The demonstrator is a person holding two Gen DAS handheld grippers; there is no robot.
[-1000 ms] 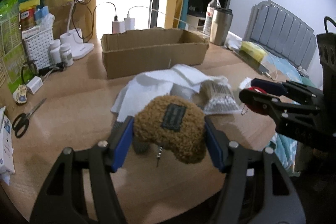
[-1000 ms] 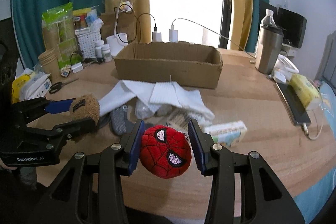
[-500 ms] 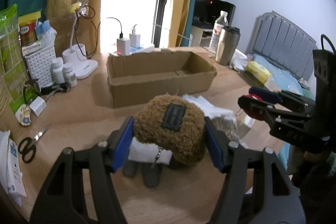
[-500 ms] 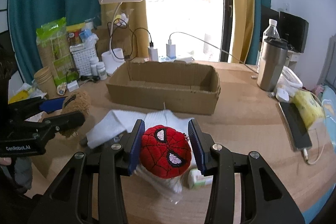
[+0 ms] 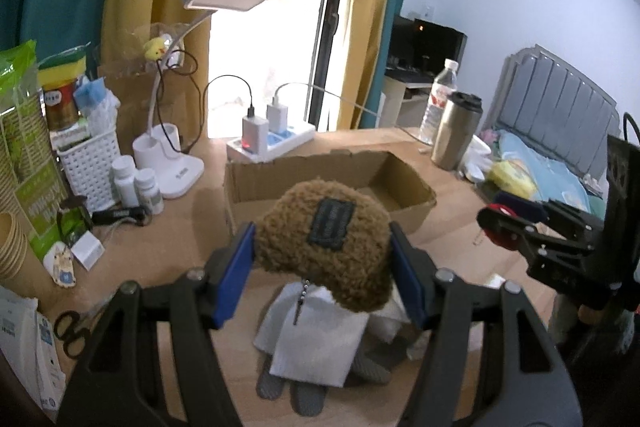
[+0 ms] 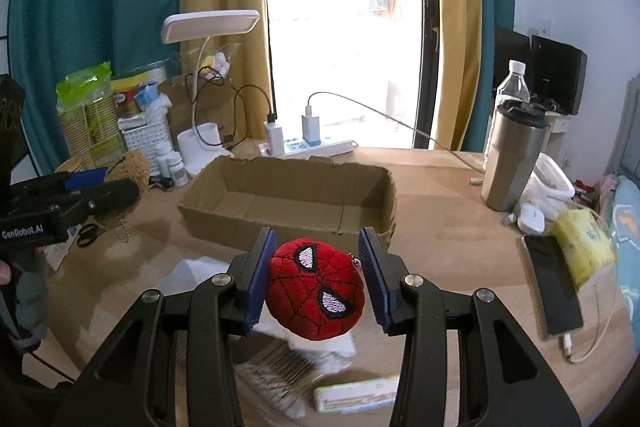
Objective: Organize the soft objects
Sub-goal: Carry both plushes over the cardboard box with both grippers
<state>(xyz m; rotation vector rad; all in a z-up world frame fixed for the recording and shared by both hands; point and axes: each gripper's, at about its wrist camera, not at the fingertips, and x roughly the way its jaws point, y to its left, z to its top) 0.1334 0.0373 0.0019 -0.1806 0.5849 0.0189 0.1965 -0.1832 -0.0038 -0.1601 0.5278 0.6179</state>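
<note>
Hanging above the bench, the brown fuzzy plush is clamped in the left claw and hides part of the cardboard box behind it; its dark sewn patch is too blurred to read. The right claw is clamped on a red spider-mask plush, just in front of the box and above the white cloth. "GenRobot.AI" reads on the left claw's body in the right wrist view. The small white carton below is smeared, its print illegible.
</note>
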